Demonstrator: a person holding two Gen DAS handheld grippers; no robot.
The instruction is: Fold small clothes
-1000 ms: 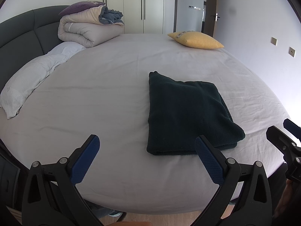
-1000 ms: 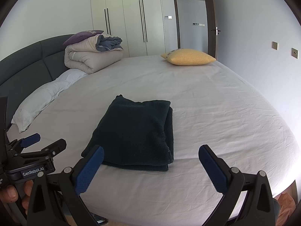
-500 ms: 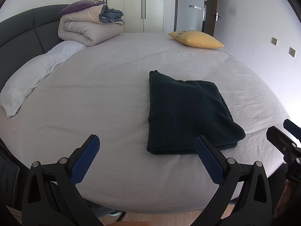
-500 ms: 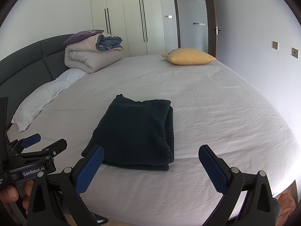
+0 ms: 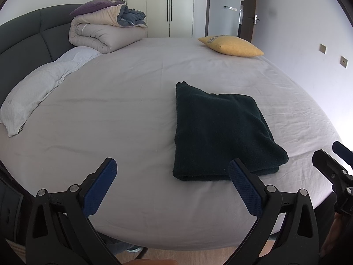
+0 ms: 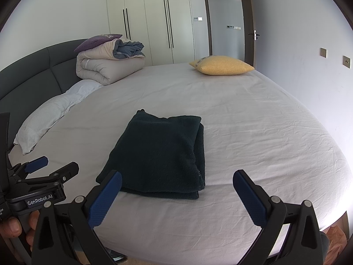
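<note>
A dark green garment lies folded into a neat rectangle on the bed's pale sheet; it also shows in the right wrist view. My left gripper is open and empty, held above the near edge of the bed, just short of the garment's near left corner. My right gripper is open and empty, held just short of the garment's near edge. Each gripper shows in the other's view: the right one at the right edge, the left one at the left edge.
A yellow cushion lies at the far right of the bed. A rolled beige duvet with a purple pillow on top sits at the far left. A white pillow lies along the dark headboard. Wardrobes and an open door stand behind.
</note>
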